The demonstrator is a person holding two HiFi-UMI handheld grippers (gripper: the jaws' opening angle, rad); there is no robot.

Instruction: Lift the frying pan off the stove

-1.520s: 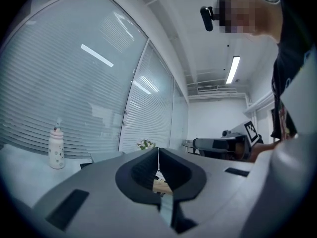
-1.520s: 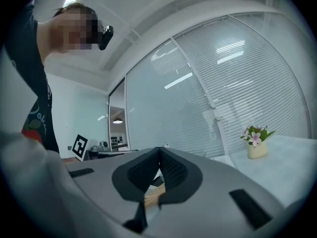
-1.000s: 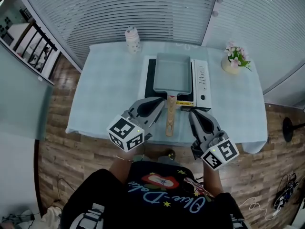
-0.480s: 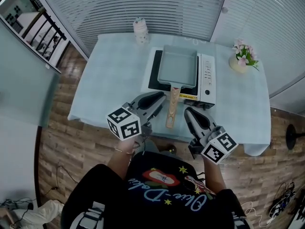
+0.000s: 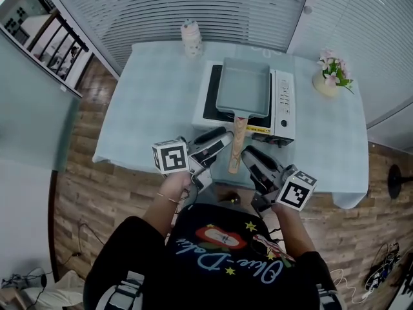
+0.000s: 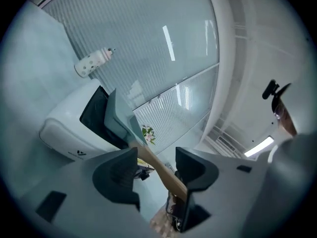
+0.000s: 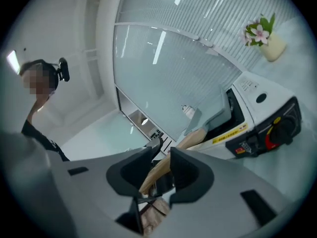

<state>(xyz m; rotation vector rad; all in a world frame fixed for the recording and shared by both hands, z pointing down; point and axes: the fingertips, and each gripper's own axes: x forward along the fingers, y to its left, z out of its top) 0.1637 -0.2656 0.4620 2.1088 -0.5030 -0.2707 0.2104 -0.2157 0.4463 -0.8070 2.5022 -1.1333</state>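
Note:
A grey-blue rectangular frying pan (image 5: pixel 242 86) sits on the black top of a white portable stove (image 5: pixel 282 105). Its wooden handle (image 5: pixel 236 146) points toward me. My left gripper (image 5: pixel 219 139) lies just left of the handle with its jaws opening. In the left gripper view the handle (image 6: pixel 166 175) shows in the gap of that gripper (image 6: pixel 156 162), near the right-hand jaw, with no pad pressing on it. My right gripper (image 5: pixel 248 155) is just right of the handle's end, jaws opening. In the right gripper view the handle (image 7: pixel 193 138) shows through the narrower gap of that gripper (image 7: pixel 162 158).
The table (image 5: pixel 129 154) has a pale blue cloth. A white dotted bottle (image 5: pixel 190 39) stands at the back, left of the stove. A vase of pink flowers (image 5: pixel 330 76) stands at the back right. Striped glass walls close off the far side. Wooden floor surrounds the table.
Both grippers have drawn in toward the wooden handle from either side, and their marker cubes have turned. The pan and stove have not moved.

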